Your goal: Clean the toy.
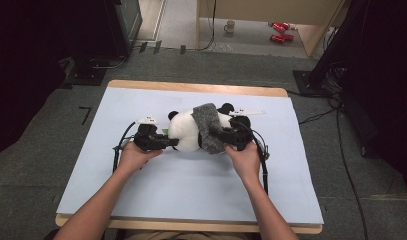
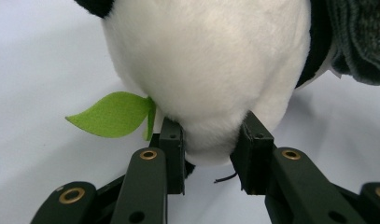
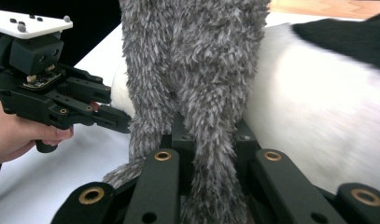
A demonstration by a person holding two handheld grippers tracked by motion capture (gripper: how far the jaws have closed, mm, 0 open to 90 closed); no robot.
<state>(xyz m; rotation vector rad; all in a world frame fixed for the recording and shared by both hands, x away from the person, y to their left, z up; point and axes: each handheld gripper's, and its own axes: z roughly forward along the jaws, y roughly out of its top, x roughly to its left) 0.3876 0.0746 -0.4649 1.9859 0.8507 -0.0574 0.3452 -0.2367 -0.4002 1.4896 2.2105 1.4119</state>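
Observation:
A black-and-white panda plush [image 1: 185, 131] lies on its side in the middle of the pale mat [image 1: 191, 190]. A grey fuzzy scarf [image 1: 207, 122] is draped across its body. My left gripper [image 1: 172, 142] comes in from the left. Its jaws pinch the white rounded end of the panda [image 2: 206, 60], shut on it [image 2: 211, 144], beside a green felt leaf [image 2: 110, 114]. My right gripper [image 1: 222, 136] sits at the scarf's lower end. Its jaws are shut on a hanging fold of the scarf [image 3: 197, 70], with the panda's white body [image 3: 309, 102] just behind.
The mat covers a wooden table whose edge [image 1: 191, 87] shows at the back. On the floor beyond stand a mug [image 1: 230, 26] and some red items [image 1: 280, 31]. Dark equipment stands and cables [image 1: 341, 150] flank the table on both sides.

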